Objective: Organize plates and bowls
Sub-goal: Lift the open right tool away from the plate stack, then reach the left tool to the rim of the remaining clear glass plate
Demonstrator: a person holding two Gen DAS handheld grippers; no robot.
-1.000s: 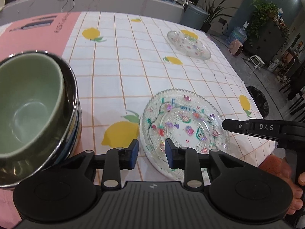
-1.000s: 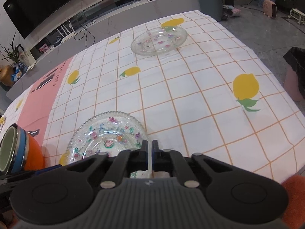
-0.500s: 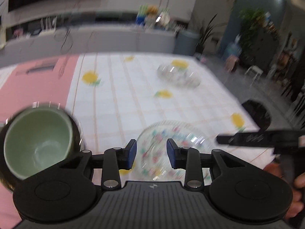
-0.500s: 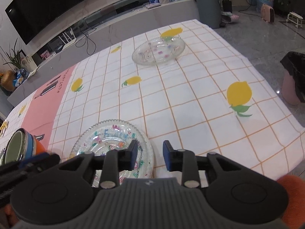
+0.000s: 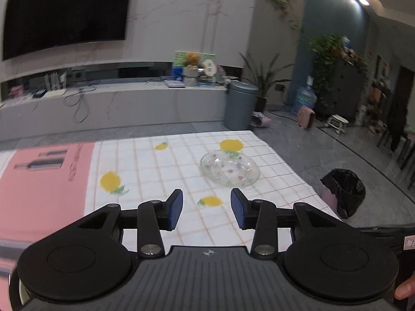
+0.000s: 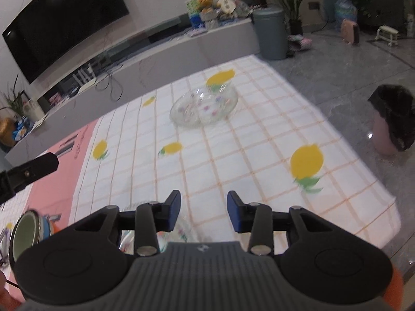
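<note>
We see the left gripper (image 5: 206,208) and the right gripper (image 6: 203,211), jaws apart, just opened wider, nothing between them. A glass plate (image 6: 203,107) lies well beyond both on the tablecloth (image 6: 259,140). A second plate (image 6: 181,229) sits just under the right jaws; stacked bowls (image 6: 27,229) lie to their left.

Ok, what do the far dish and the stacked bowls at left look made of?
The far dish looks like clear pressed glass with small coloured motifs: the tablecloth grid and a lemon print show through it. Of the stacked bowls, the inner one looks like glazed pale-green ceramic; its shiny rim band could be metal. The blue and orange ones below are too blurred to tell.
</note>
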